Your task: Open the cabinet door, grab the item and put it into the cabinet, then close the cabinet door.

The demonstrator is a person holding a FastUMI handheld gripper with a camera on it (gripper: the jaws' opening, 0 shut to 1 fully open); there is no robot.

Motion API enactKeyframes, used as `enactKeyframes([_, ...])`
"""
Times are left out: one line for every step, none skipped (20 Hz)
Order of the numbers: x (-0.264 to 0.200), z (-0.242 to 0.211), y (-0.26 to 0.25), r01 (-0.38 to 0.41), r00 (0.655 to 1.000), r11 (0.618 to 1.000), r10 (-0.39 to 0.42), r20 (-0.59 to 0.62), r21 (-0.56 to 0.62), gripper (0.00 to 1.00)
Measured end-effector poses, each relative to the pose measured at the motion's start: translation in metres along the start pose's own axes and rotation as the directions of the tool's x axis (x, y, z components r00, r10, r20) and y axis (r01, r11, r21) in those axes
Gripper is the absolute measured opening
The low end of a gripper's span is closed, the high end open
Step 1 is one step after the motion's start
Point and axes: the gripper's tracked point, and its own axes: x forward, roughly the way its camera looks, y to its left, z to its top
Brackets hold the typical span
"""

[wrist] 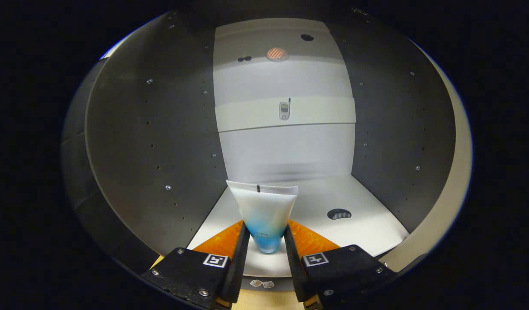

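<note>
Between our tongs, both fingers pinching it, sits the tube, held over the floor inside the open cabinet; we judge only releasing it and closing the door remain.

The camera rides on the gripper and looks forward along its two fingers, straight into the open cabinet. It sits right at the cabinet's mouth, very near, so the dark side walls curve around both sides. Far ahead is the pale back wall. The white cabinet floor lies below, ahead of the fingers. The fingers press on a tube just in front of the camera.
</note>
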Motion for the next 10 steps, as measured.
enactKeyframes([0.002, 0.002, 0.0, 0.001, 1.0, 1.0, -0.001, 0.001, 0.001, 0.5])
enactKeyframes([0.004, 0.001, -0.001, 0.005, 1.0, 1.0, -0.005, 0.001, 0.003, 0.5])
enactKeyframes([0.003, 0.002, -0.001, 0.004, 1.0, 1.0, -0.005, 0.003, 0.008, 0.51])
enactKeyframes([0.003, 0.002, 0.0, 0.002, 1.0, 1.0, -0.002, 0.004, 0.012, 0.52])
enactKeyframes([0.002, 0.001, -0.001, 0.002, 1.0, 1.0, -0.002, 0.001, 0.01, 0.58])
enactKeyframes([-0.002, 0.002, 0.0, 0.002, 1.0, 1.0, -0.002, 0.004, 0.005, 0.65])
enactKeyframes([-0.008, 0.003, -0.002, 0.008, 1.0, 1.0, -0.008, 0.011, -0.003, 0.71])
enactKeyframes([-0.015, 0.005, -0.004, 0.013, 1.0, 1.0, -0.012, 0.026, -0.012, 0.83])
enactKeyframes([-0.025, 0.008, -0.005, 0.017, 0.999, 1.0, -0.016, 0.045, -0.019, 0.87])
enactKeyframes([-0.037, 0.011, -0.005, 0.017, 0.998, 0.999, -0.015, 0.067, -0.027, 0.94])
